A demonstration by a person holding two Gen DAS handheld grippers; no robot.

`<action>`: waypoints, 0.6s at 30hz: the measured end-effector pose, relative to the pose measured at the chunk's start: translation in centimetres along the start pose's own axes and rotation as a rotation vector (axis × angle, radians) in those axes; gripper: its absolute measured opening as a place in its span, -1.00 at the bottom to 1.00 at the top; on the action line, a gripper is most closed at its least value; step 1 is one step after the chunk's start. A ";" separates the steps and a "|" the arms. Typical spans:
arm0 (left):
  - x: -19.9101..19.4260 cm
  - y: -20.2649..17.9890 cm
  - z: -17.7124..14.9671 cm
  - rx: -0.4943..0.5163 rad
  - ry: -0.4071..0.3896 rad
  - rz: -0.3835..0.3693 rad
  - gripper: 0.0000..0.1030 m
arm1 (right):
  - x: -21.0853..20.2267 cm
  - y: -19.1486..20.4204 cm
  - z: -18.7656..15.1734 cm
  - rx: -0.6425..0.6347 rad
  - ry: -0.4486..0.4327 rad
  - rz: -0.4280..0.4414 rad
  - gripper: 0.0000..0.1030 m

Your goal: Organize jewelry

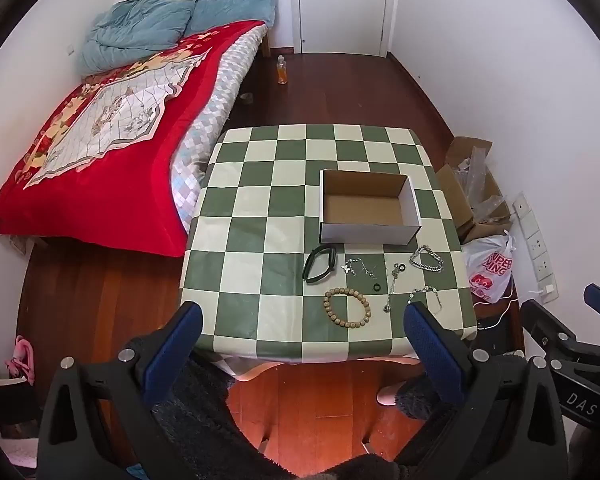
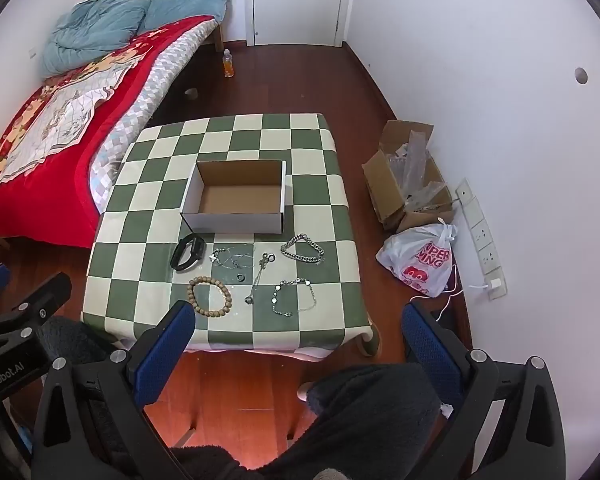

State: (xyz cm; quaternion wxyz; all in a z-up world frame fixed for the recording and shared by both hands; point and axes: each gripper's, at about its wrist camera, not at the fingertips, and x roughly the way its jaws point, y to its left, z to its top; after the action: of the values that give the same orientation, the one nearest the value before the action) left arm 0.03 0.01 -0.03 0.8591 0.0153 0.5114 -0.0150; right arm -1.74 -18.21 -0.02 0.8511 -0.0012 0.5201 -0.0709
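Observation:
On a green-and-cream checked table (image 1: 260, 200) (image 2: 312, 152) stands an open cardboard box (image 1: 368, 208) (image 2: 236, 196) with nothing in it. In front of it lie a black wristband (image 1: 316, 264) (image 2: 186, 254), a wooden bead bracelet (image 1: 346, 307) (image 2: 209, 297), a thick silver chain bracelet (image 1: 427, 260) (image 2: 303, 249), thin silver chains (image 1: 360, 267) (image 2: 232, 259), a small dark ring (image 1: 376, 287) (image 2: 241, 278) and a thin beaded bracelet (image 2: 294, 296). My left gripper (image 1: 302, 320) and right gripper (image 2: 296, 320) hang open above the table's near edge, holding nothing.
A bed with a red blanket (image 1: 100, 140) sits left of the table. An open carton (image 2: 408, 176), a white plastic bag (image 2: 420, 260) and a power strip (image 2: 482, 236) lie on the floor at the right wall. A bottle (image 1: 282, 70) stands near the door.

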 end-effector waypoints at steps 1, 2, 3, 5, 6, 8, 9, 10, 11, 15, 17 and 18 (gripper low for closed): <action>0.0 0.0 0.0 0.001 0.000 -0.001 0.99 | 0.0 0.0 0.0 0.001 -0.001 0.002 1.00; 0.0 0.0 0.0 0.002 0.001 -0.001 0.99 | 0.0 -0.1 0.0 0.000 -0.001 0.003 1.00; 0.1 0.0 0.1 0.003 0.001 -0.002 0.99 | -0.1 -0.1 0.0 0.001 -0.002 0.004 1.00; 0.1 0.0 0.2 0.004 0.001 -0.003 0.99 | -0.1 -0.2 0.0 0.003 -0.005 0.001 1.00; 0.2 0.0 0.3 0.005 0.000 -0.004 0.99 | -0.2 -0.2 0.0 0.003 -0.005 0.001 1.00; -0.3 -0.3 0.4 0.002 -0.007 -0.003 0.99 | -0.2 -0.3 0.0 0.003 -0.006 -0.001 1.00; -0.4 -0.2 0.4 0.002 -0.009 -0.005 0.99 | -0.3 -0.3 0.0 0.001 -0.005 -0.001 1.00; -0.4 -0.2 0.4 0.002 -0.009 -0.005 0.99 | -0.3 -0.4 0.0 0.003 -0.006 0.000 1.00; -0.5 -0.3 0.4 0.004 -0.010 -0.004 0.99 | -0.3 -0.4 0.0 0.003 -0.005 0.000 1.00; -0.5 -0.3 0.7 0.004 -0.007 -0.004 0.99 | -0.5 -0.5 -0.1 0.001 -0.007 -0.002 1.00; -0.4 -0.3 1.0 0.003 -0.007 -0.006 0.99 | -0.6 -0.5 -0.1 0.002 -0.008 -0.001 1.00; -0.3 -0.5 0.2 0.005 -0.013 -0.002 0.99 | -0.4 -0.4 -0.1 0.001 -0.008 -0.004 1.00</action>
State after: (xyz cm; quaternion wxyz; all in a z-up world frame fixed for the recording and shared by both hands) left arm 0.09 -0.54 0.31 0.8622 0.0170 0.5059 -0.0173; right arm -2.07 -18.50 0.34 0.8531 -0.0021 0.5166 -0.0727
